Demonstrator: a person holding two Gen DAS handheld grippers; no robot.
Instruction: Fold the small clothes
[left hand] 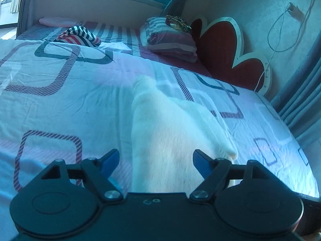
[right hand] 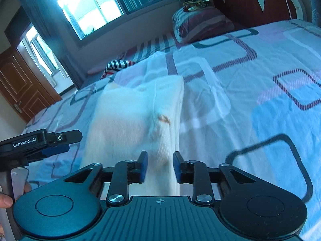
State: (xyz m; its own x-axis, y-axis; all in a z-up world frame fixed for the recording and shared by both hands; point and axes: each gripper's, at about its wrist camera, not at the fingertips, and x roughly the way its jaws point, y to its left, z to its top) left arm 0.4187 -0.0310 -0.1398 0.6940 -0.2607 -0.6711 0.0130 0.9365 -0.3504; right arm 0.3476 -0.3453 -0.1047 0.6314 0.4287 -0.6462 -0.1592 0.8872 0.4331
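White folded garment (left hand: 172, 132) lies on the bed (left hand: 60, 104) ahead of you, its edges ringed by bare sheet. Your left claw (left hand: 156, 163) gapes wide above it; your right claw (right hand: 160, 165) stands narrowly parted, gripping nothing.

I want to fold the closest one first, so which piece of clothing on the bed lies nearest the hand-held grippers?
The white garment, right ahead of both. The striped red, white and navy garment lies far off near the bed's far edge.

White garment (left hand: 172, 132), folded flat (small brownish mark near one seam), lying on patterned bedsheet (left hand: 66, 104)
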